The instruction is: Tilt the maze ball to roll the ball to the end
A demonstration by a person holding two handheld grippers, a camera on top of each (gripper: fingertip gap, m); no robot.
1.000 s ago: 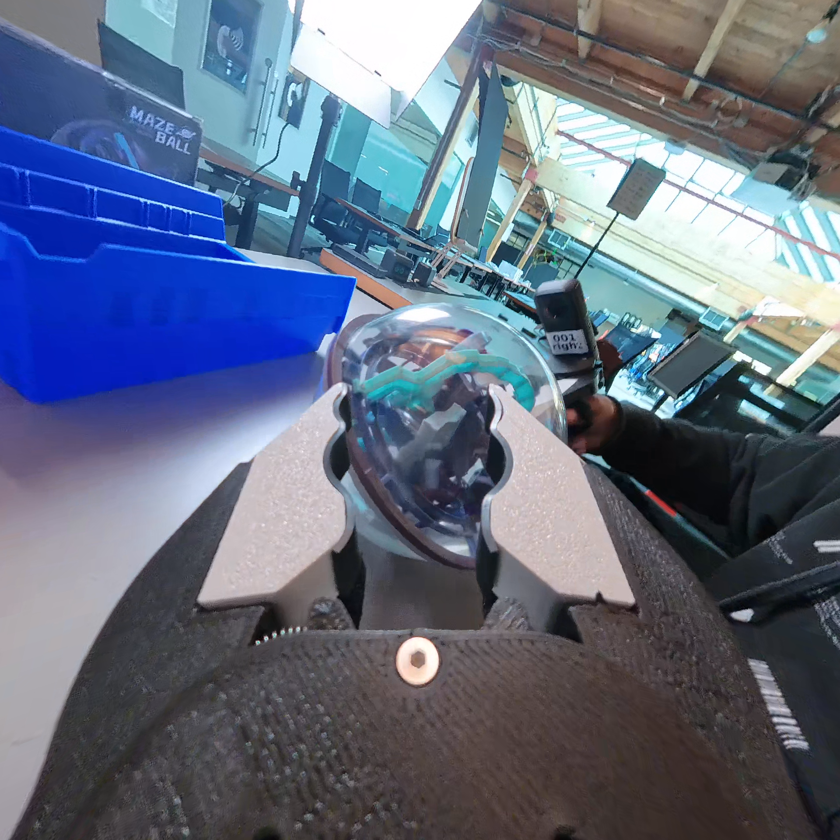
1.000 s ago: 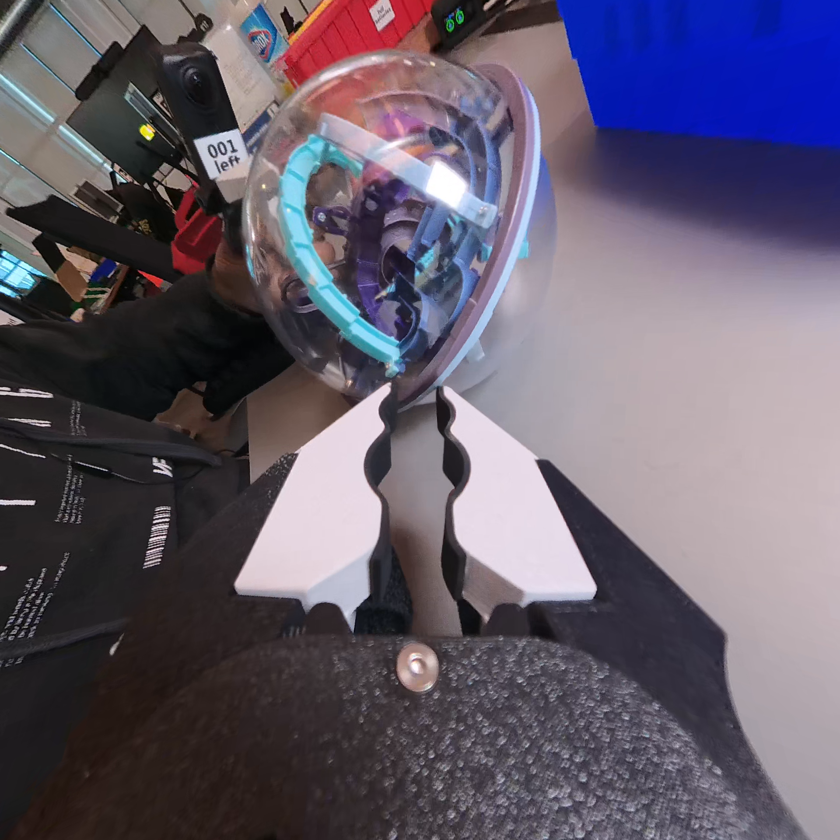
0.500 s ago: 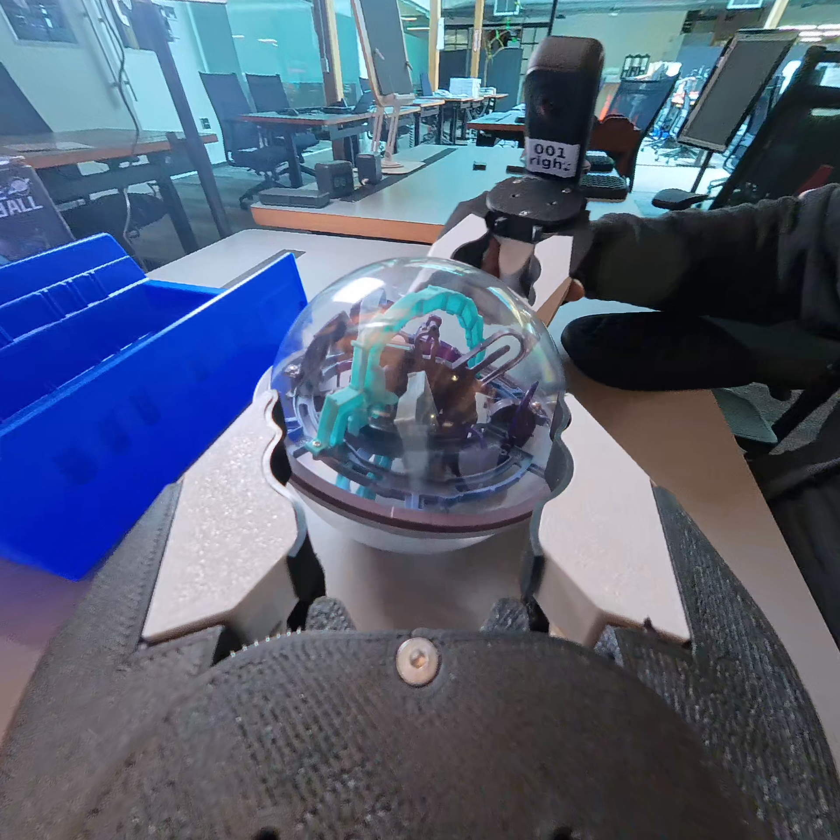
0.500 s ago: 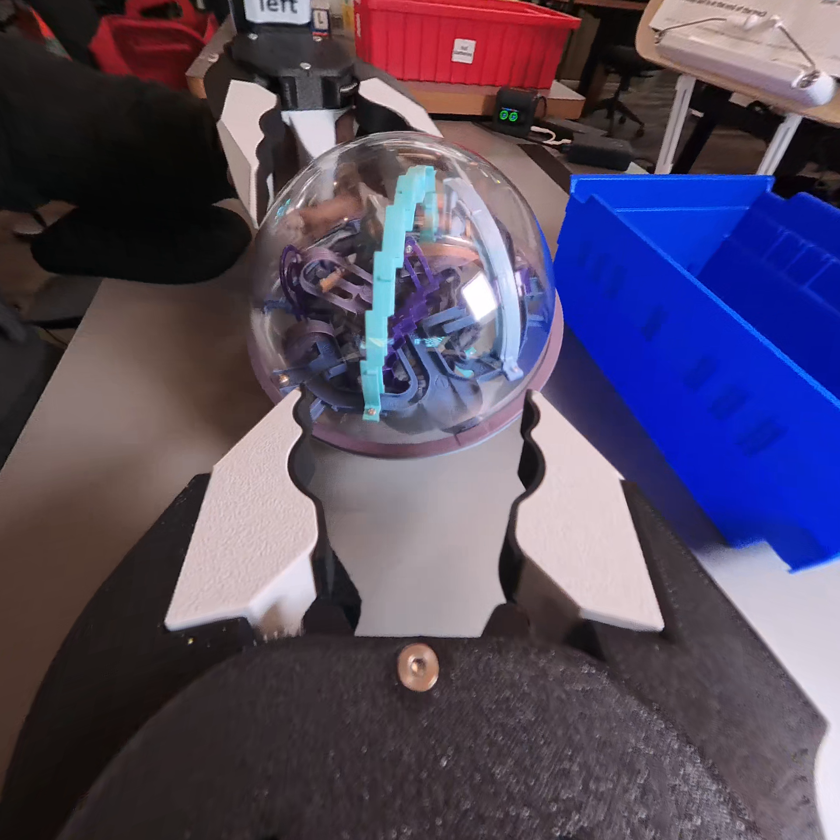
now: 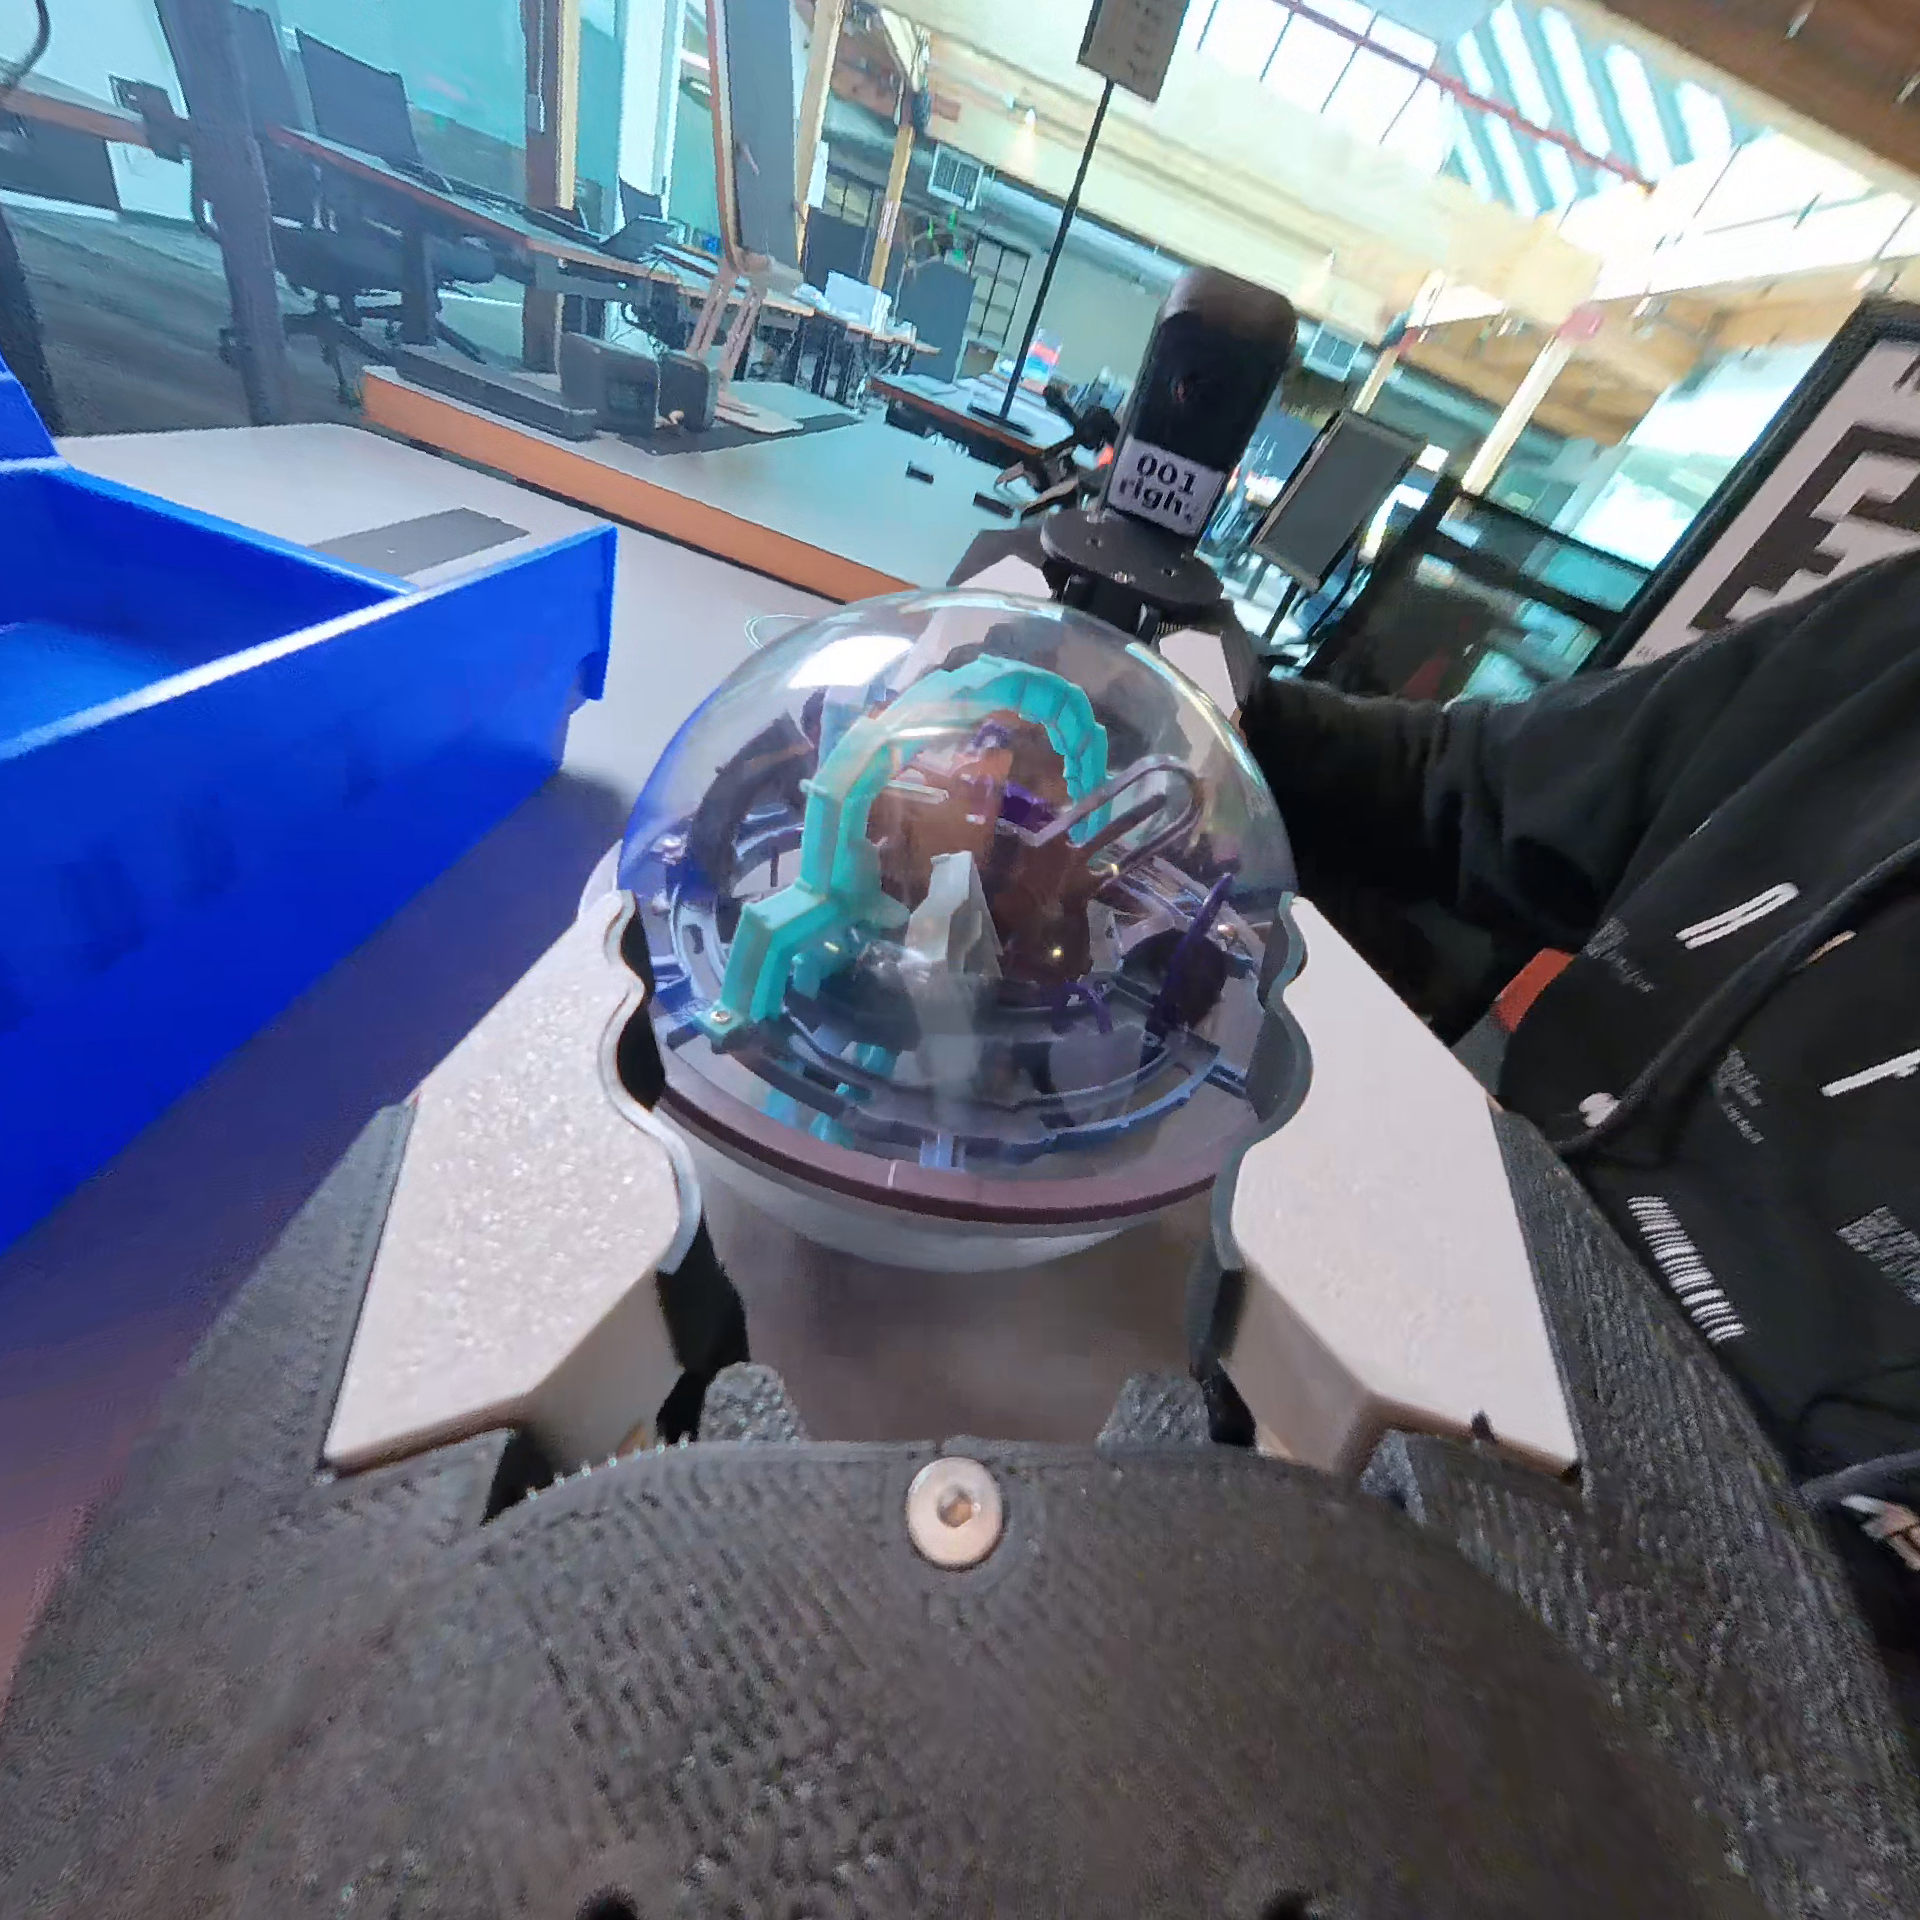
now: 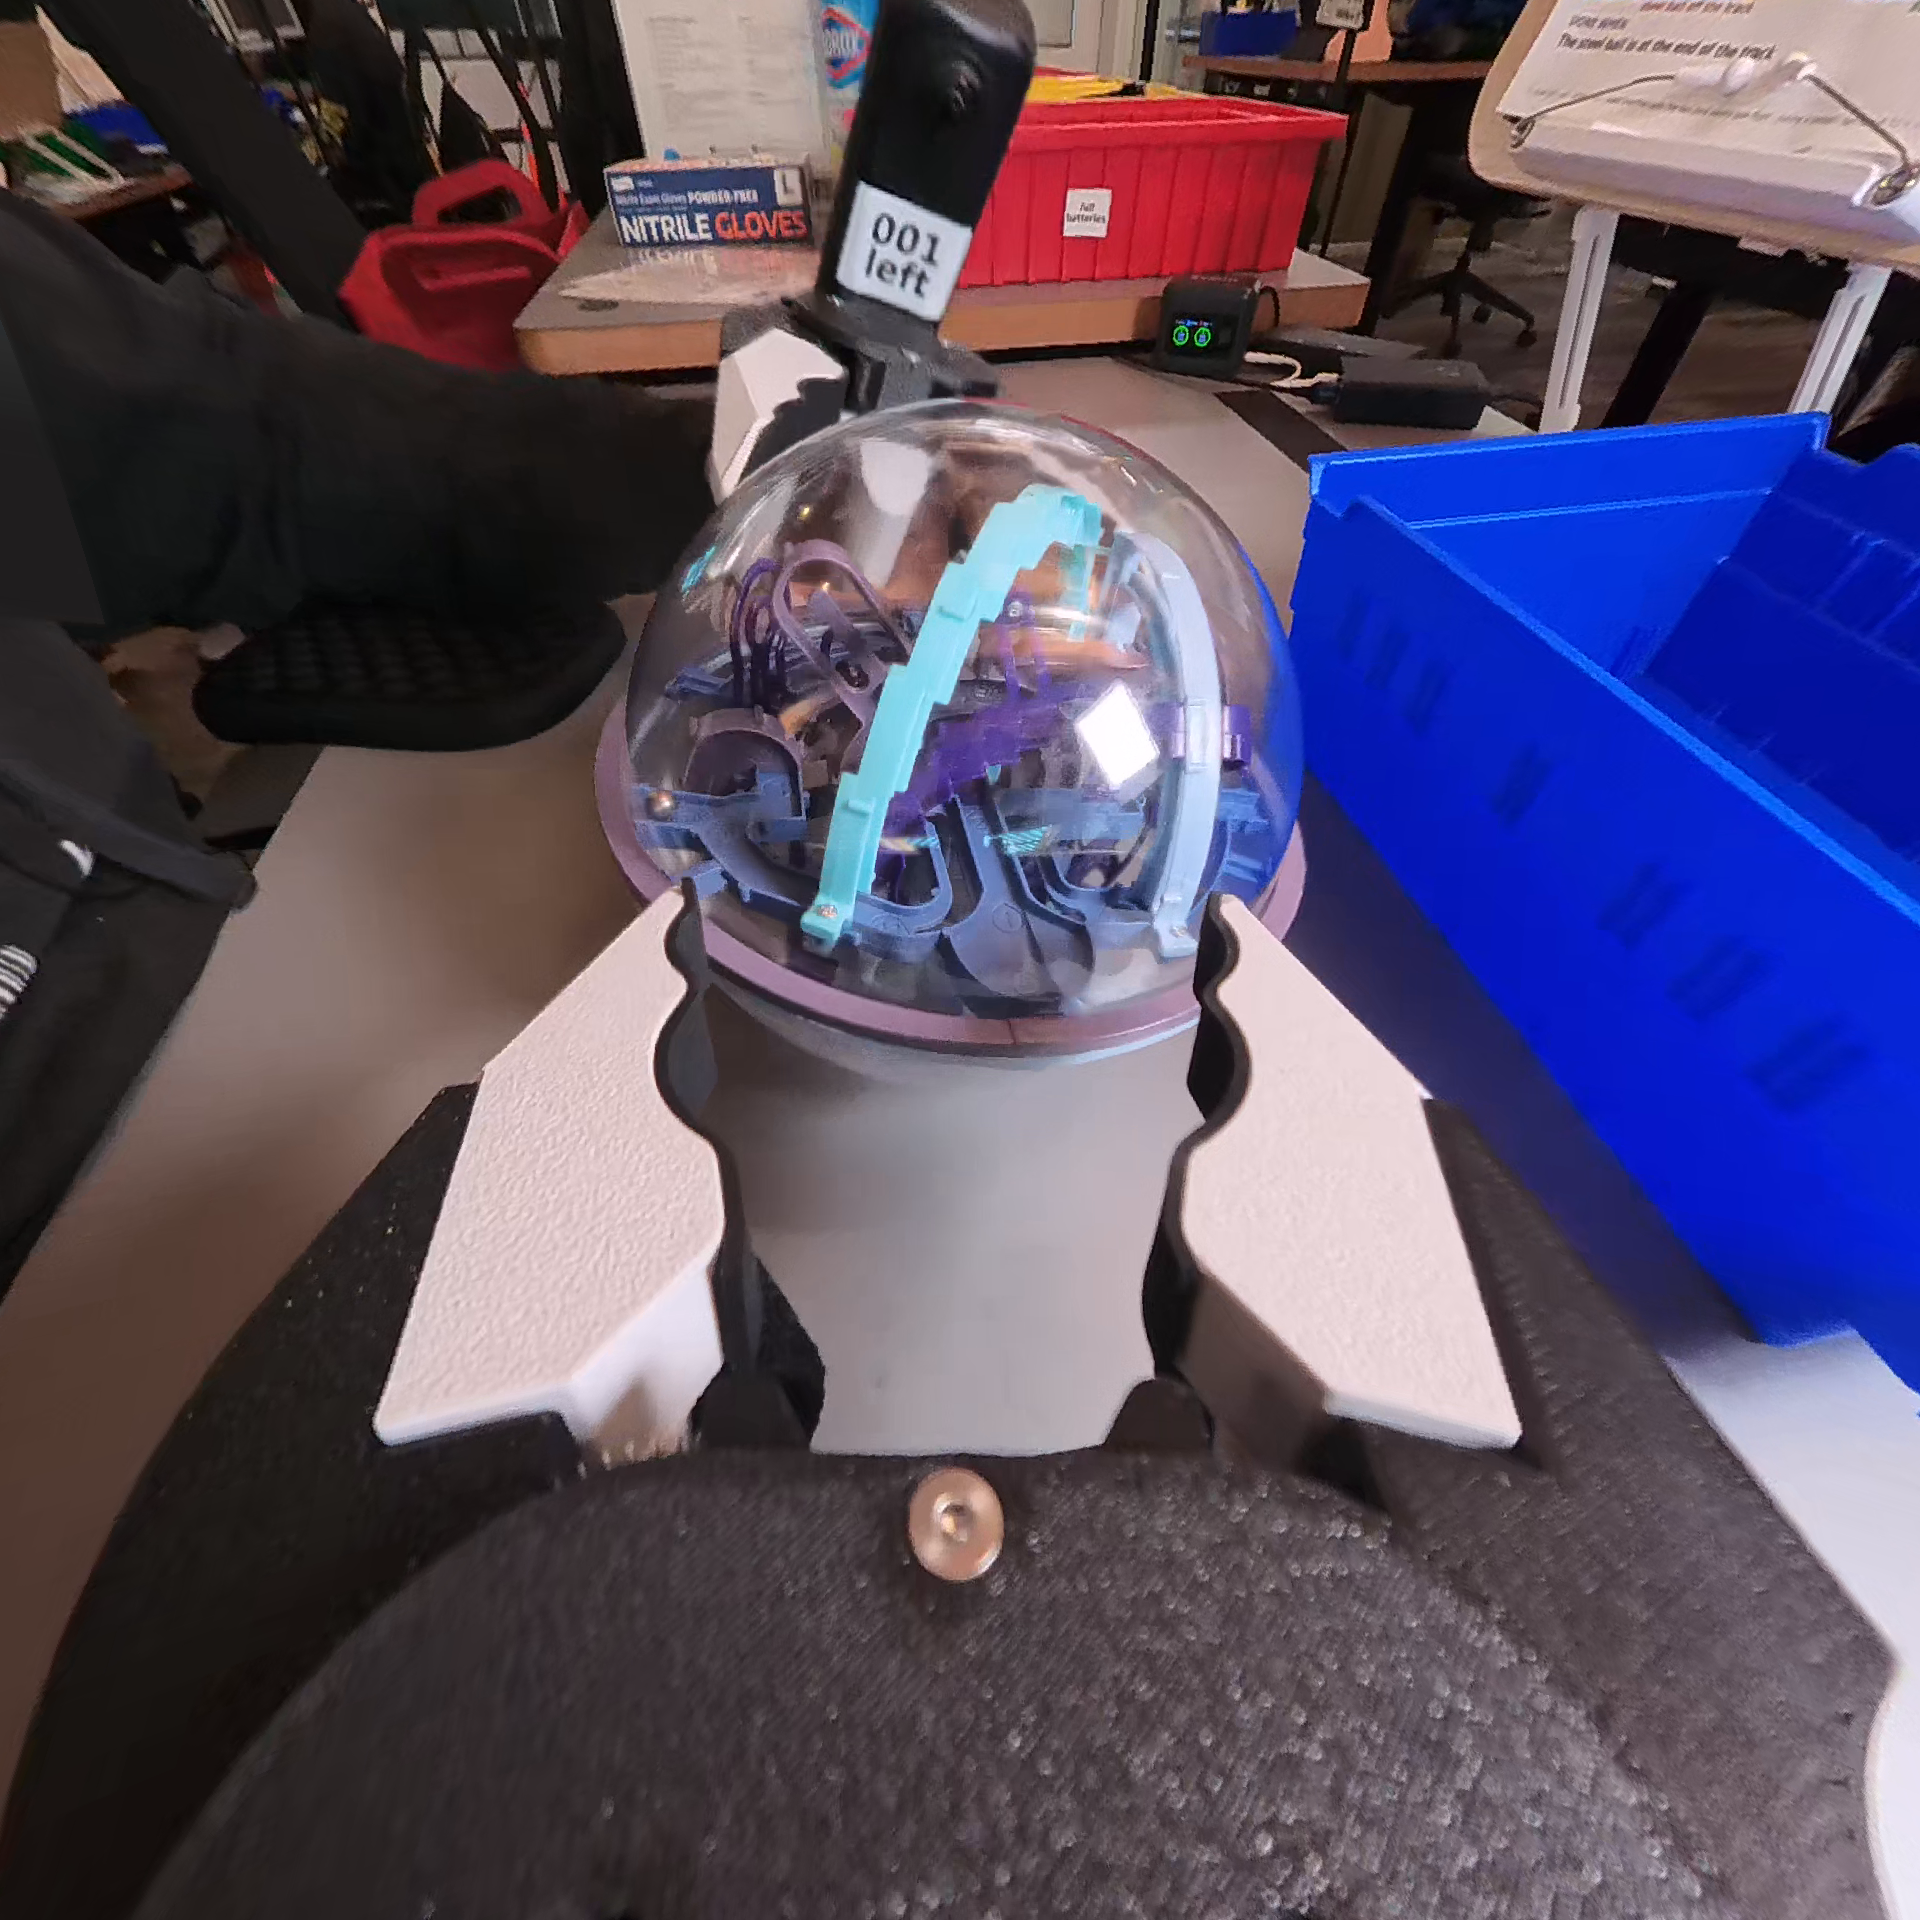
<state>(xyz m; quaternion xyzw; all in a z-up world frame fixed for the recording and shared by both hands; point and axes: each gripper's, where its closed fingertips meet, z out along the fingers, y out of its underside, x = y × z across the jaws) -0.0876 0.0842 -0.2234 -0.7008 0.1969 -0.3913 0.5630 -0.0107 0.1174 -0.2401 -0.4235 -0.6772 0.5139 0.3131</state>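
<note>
Left wrist view first: nearest to us, our left gripper (image 5: 951,997) has its two pale fingers spread wide and pressed against the sides of the maze ball (image 5: 956,914), cradling it at its dark equator band. That ball sits upright with its clear dome up, a teal track (image 5: 831,852) arching over brown and purple pieces inside. Beside it on our left stands the blue bin (image 5: 260,748) on the pale table (image 5: 707,582). Beyond the ball we see our right gripper (image 5: 1122,613) facing us, with a black camera post above it and a dark sleeve (image 5: 1507,790) behind.

From the right wrist view, our right gripper (image 6: 945,925) is likewise spread wide, its fingertips meeting the ball (image 6: 951,727) at the band from the opposite side. A small steel ball (image 6: 659,801) rests on a blue track near the dome's left edge. Just beside the sphere on the right lies the blue bin (image 6: 1558,727). Farther off, our left gripper (image 6: 810,416) shows behind the dome, then a red bin (image 6: 1143,187) and a glove box (image 6: 707,203).
</note>
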